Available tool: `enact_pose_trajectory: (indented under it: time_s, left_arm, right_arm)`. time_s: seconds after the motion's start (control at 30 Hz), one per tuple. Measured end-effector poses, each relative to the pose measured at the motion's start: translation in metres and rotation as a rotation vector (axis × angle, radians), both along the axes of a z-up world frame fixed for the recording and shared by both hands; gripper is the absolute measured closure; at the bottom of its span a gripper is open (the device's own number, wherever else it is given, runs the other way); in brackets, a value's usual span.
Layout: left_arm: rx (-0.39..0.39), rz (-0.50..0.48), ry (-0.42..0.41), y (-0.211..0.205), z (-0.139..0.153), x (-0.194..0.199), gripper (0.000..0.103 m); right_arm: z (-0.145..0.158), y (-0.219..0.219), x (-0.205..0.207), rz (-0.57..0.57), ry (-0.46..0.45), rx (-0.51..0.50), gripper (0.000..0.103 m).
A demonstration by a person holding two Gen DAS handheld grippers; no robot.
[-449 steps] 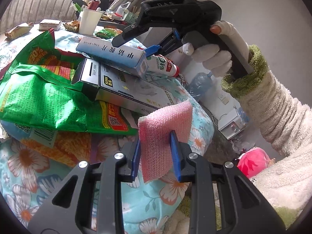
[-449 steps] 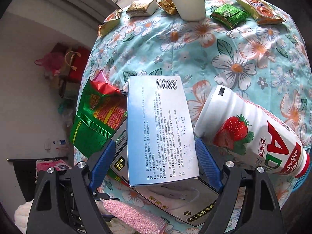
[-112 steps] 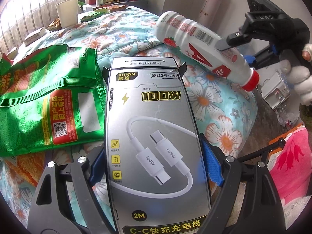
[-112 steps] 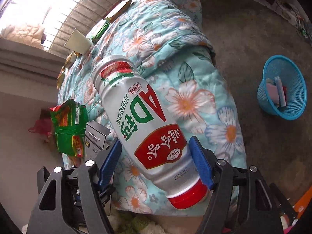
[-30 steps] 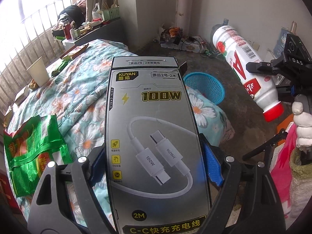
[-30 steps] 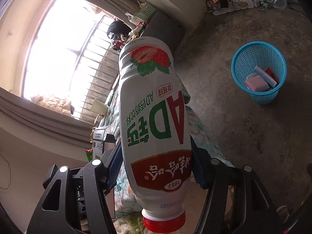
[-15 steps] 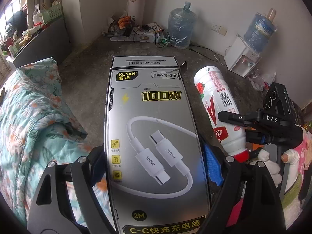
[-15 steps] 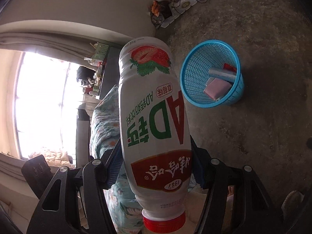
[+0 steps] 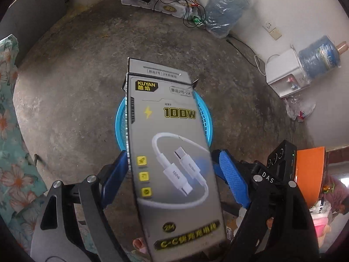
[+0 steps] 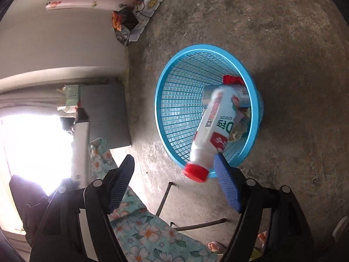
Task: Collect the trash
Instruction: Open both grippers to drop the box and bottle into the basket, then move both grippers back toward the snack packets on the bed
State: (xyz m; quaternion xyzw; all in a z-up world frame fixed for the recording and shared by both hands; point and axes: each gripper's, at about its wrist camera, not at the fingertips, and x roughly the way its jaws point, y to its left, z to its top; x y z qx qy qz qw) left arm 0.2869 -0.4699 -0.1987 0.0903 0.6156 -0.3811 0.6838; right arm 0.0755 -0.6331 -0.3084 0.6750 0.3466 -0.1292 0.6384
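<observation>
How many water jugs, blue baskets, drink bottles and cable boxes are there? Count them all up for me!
Water jugs: 2
Blue basket: 1
Strawberry drink bottle: 1
Cable box: 1
Total: 5

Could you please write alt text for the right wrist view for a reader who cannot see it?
A white drink bottle with a red cap drops from the open right claw, whose jaws have just been opening, into a blue mesh basket on a concrete floor; a floral cloth lies below.
</observation>
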Motion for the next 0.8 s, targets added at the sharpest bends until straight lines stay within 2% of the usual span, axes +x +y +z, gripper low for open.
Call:
enact_pose_trajectory:
  time_s: [0.07,0.23,0.43,0.6,0.73,0.8]
  left_arm:
    - [-0.02,-0.017,0.013,-0.005,-0.002,0.001,0.023]
    - [-0.095,0.019,0.026,-0.001,0.007,-0.001,0.023]
    - [-0.197,0.013,-0.035,0.031,0.056,-0.014,0.023]
    - [-0.362,0.006,-0.12,0.094,0.124,-0.039,0.023]
    - [-0.492,0.03,-0.232,0.171,0.175,-0.064,0.019]
    - [-0.521,0.035,-0.262,0.211,0.194,-0.078,0.018]
  right_arm:
    - [0.003,0.005,-0.004,0.001,-0.018,-0.016,0.03]
    - [0.008,0.008,-0.025,-0.017,-0.022,-0.051,0.03]
    - [0.033,0.023,-0.054,-0.021,-0.014,-0.136,0.03]
    - [0.076,0.054,-0.068,-0.004,-0.027,-0.254,0.03]
    - [0.132,0.097,-0.073,0.051,-0.042,-0.424,0.03]
    - [0.161,0.124,-0.074,0.086,-0.048,-0.521,0.023]
